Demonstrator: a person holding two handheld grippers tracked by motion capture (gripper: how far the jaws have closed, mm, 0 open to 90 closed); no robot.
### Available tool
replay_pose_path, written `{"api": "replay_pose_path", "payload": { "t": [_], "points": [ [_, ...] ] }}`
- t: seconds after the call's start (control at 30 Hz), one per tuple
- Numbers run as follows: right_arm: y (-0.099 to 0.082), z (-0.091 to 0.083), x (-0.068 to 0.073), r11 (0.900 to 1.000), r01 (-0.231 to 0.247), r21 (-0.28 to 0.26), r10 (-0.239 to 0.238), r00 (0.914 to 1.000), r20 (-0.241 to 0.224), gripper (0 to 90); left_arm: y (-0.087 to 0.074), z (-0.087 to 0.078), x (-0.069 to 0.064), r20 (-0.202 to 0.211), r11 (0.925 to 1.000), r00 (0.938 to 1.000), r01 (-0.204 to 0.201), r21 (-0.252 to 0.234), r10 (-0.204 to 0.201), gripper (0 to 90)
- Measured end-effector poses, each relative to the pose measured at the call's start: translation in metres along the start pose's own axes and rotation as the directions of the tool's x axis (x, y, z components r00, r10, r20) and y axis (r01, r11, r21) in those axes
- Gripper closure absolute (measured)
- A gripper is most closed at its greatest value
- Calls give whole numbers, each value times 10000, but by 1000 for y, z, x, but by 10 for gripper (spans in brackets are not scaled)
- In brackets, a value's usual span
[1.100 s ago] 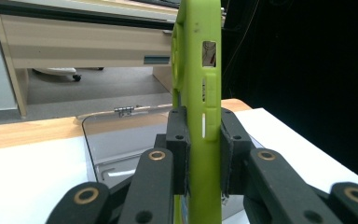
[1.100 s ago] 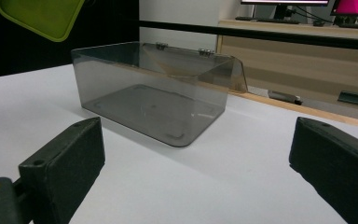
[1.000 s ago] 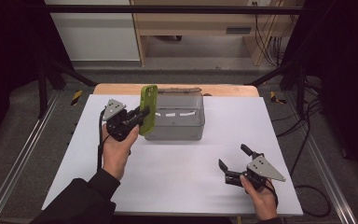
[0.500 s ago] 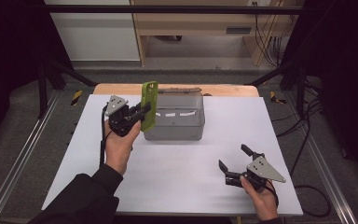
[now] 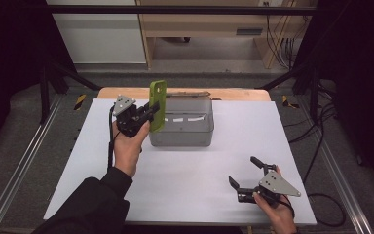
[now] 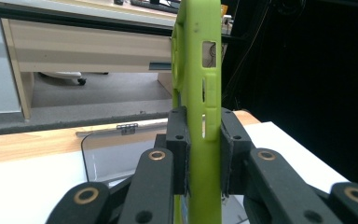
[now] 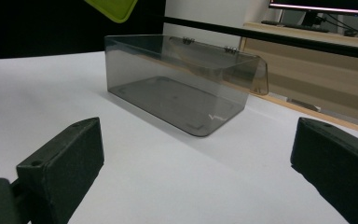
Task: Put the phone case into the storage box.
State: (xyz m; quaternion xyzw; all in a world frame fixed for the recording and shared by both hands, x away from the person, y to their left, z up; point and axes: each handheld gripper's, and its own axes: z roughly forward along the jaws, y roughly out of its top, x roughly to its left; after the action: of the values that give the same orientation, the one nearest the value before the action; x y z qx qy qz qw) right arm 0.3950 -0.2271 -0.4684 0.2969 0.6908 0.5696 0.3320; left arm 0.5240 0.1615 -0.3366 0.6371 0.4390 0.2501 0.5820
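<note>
Phone case (image 5: 158, 105), green, upright, clamped edgewise in left gripper (image 5: 148, 113) at left end of smoky plastic box (image 5: 185, 126); lower end hidden behind jaws. Right gripper (image 5: 246, 175) wide open, empty, on table (image 5: 199, 170).

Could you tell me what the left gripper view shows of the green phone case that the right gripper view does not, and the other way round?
The left gripper view shows the left gripper clamped on the green phone case, with its side cutouts. The right gripper view shows the right gripper open above the white table, and the box's bare floor. Both share the case and the clear box.
</note>
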Motion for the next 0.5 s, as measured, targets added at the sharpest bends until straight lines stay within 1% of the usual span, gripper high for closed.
{"api": "replay_pose_path", "payload": {
  "t": [0.1,0.17,0.23,0.37,0.5],
  "points": [
    [0,-1,1,10000,72,14,-72,10000,-11,29,0,3,2,-117,10000,9999,42,37,-41,771],
    [-1,-3,1,10000,1,-10,-1,10000,-14,29,0,5,4,-143,9999,9998,106,84,-105,771],
    [-2,-4,1,10000,-18,27,18,10000,-44,29,0,6,5,-219,9999,9997,121,70,-120,771],
    [-1,-2,4,10000,-52,49,52,9999,-130,29,2,11,10,-361,9995,9989,315,-21,-315,772],
    [-1,-1,5,9999,59,121,-57,9998,-178,31,2,17,14,-509,9992,9979,397,-52,-399,771]
  ]
}}
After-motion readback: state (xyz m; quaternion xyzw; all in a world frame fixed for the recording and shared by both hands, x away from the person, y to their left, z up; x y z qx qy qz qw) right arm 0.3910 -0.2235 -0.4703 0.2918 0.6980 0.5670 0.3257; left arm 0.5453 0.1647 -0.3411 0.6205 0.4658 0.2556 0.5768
